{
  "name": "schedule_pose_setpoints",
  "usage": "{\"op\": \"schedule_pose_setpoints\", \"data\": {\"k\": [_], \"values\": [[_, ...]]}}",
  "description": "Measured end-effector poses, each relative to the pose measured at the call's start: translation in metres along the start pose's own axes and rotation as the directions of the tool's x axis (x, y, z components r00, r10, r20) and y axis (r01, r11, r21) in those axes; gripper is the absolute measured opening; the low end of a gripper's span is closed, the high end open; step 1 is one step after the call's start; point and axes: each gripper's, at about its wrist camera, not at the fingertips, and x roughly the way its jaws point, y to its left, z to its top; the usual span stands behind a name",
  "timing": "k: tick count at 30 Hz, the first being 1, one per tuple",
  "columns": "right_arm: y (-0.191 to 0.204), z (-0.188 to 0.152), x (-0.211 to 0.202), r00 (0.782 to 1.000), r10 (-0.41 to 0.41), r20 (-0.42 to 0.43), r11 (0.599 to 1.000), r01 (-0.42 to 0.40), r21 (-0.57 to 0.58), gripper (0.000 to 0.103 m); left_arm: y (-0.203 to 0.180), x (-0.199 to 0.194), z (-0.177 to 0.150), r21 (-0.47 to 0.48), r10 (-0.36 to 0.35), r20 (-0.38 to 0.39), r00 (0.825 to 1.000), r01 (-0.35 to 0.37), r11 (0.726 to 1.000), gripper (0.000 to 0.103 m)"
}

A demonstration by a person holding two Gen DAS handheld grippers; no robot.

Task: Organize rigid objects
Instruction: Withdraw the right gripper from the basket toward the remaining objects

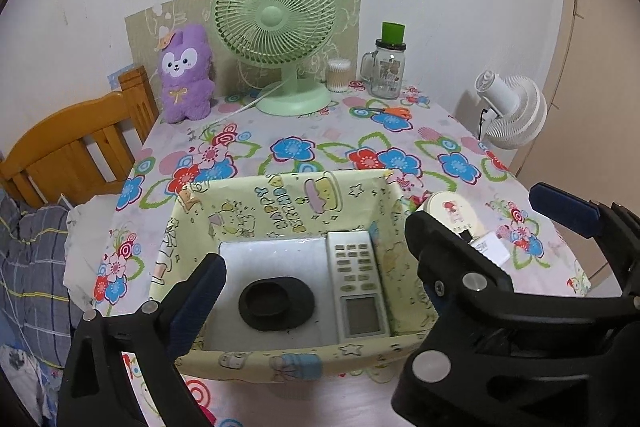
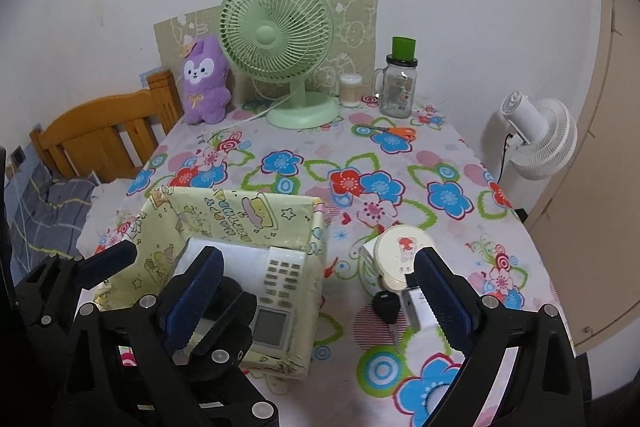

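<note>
A yellow patterned box (image 1: 280,359) (image 2: 316,235) stands on the floral table. In it lie a white slab (image 1: 276,259), a black oval dish (image 1: 276,301) and a white remote control (image 1: 358,287) (image 2: 280,291). My left gripper (image 1: 320,259) is open and empty over the box. To the box's right lie a round cream compact (image 2: 402,255) (image 1: 454,209), a black car key (image 2: 386,307) and a small white box (image 2: 418,309). My right gripper (image 2: 320,287) is open and empty, its right finger beside these items.
At the table's back stand a green fan (image 2: 280,51), a purple plush (image 2: 204,83), a cotton swab jar (image 2: 351,89) and a glass mug jar with green lid (image 2: 400,83). Orange scissors (image 2: 394,131) lie near them. A white fan (image 2: 536,131) stands right; a wooden bed frame (image 2: 104,135) left.
</note>
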Motion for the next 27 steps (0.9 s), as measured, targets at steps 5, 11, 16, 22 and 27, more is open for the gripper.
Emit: {"op": "schedule_pose_setpoints", "data": {"k": [5, 11, 16, 22, 27], "values": [[-0.011, 0.000, -0.009, 1.000, 0.000, 0.019, 1.000, 0.000, -0.012, 0.098, -0.012, -0.004, 0.000, -0.007, -0.017, 0.009, 1.000, 0.017, 1.000, 0.101], [-0.026, -0.001, -0.020, 0.999, -0.008, 0.049, 1.000, 0.009, -0.021, 0.098, -0.026, -0.008, 0.000, -0.020, -0.039, 0.019, 0.999, 0.039, 0.999, 0.101], [-0.040, -0.004, -0.027, 0.998, -0.007, 0.069, 1.000, 0.008, -0.008, 0.098, -0.037, -0.011, -0.002, -0.027, -0.046, 0.030, 0.999, 0.047, 0.999, 0.101], [-0.053, -0.010, -0.034, 0.994, -0.008, 0.106, 1.000, 0.009, -0.009, 0.098, -0.052, -0.015, -0.005, -0.008, -0.042, 0.054, 0.998, 0.042, 0.999, 0.101], [-0.065, -0.018, -0.039, 0.990, 0.011, 0.144, 1.000, -0.009, -0.020, 0.098, -0.066, -0.014, -0.011, -0.003, -0.053, 0.057, 0.997, 0.053, 0.999, 0.101]]}}
